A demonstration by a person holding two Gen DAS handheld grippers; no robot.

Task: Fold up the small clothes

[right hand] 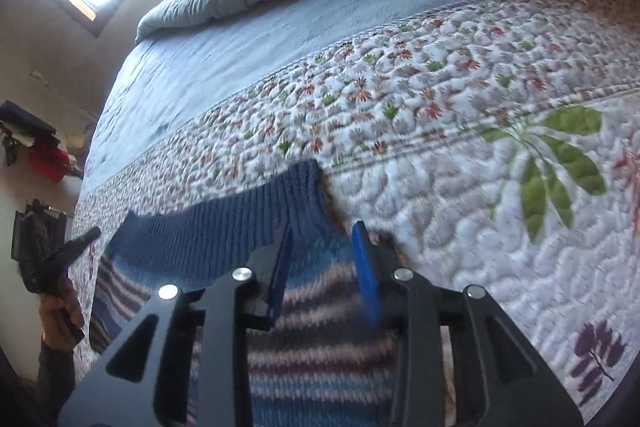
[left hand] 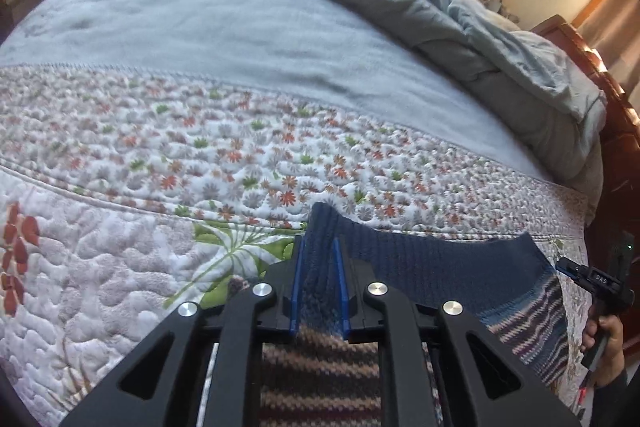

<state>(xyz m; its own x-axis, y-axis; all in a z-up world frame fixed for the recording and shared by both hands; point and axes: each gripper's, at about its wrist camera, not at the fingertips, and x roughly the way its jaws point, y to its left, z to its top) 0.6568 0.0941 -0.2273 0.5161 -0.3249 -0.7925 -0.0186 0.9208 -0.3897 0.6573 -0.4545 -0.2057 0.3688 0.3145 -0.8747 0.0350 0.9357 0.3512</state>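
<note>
Left claw [left hand: 320, 259] pinching blue sweater hem [left hand: 420, 259] at lower centre; right claw [right hand: 324, 247] open over sweater [right hand: 312, 359].

We lose the lower part of the striped sweater [left hand: 524, 323] behind the left gripper [left hand: 320, 281] and the bottom edge of its view. In the right wrist view the sweater's stripes and the right gripper [right hand: 326, 267] are smeared by blur, so we cannot tell whether its fingers touch the knit. The clutter [right hand: 36, 147] beyond the bed's edge is too small to identify.
</note>
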